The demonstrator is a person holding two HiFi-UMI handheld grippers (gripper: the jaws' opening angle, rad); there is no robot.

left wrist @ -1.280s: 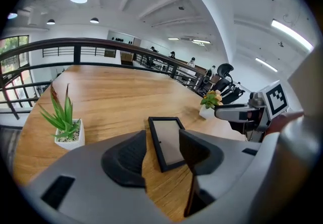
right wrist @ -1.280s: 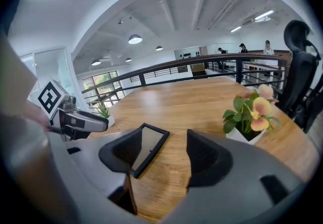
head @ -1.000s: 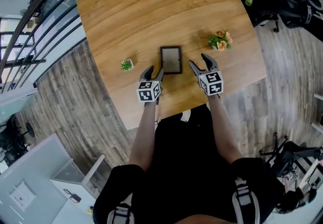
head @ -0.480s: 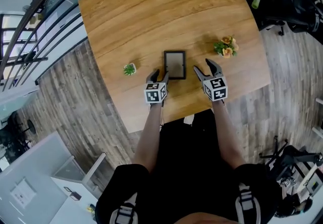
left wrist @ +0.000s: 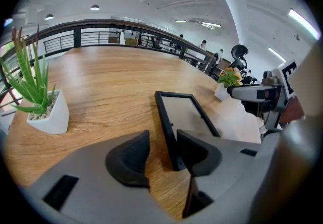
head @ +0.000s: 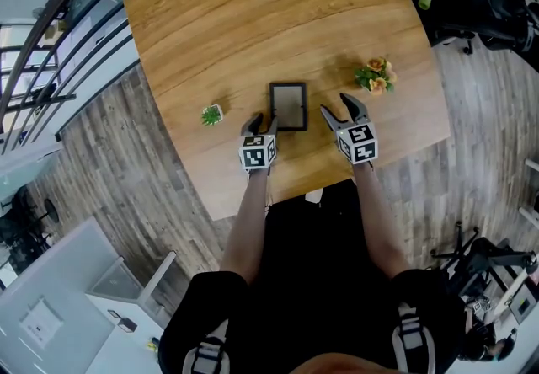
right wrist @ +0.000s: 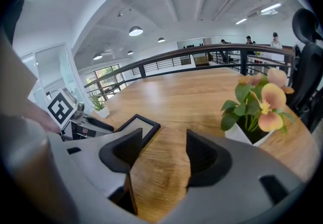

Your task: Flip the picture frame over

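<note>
The picture frame (head: 287, 106) is lying flat on the table (head: 253, 18), near its front edge. The left gripper (left wrist: 162, 143) is straddling the frame's near left corner. Its jaws have just been closing, and the dark rail is sitting between them, hard by the right pad. A gap is showing on the other side, so nothing is being pinched yet. The right gripper (right wrist: 164, 140) is hovering just beside the frame's near right corner, jaws standing wide with only bare wood between them. To do this step well, the left jaws should probably be closing squarely on the rail rather than on the corner tip. The right gripper should be steadying the opposite edge, so the frame is tipping over instead of skating across the wood. Counting what is lying here: one frame, two grippers, and two potted plants. A spiky green plant (head: 211, 114) is standing to the frame's left and a flowering plant (head: 376, 75) to its right.
</note>
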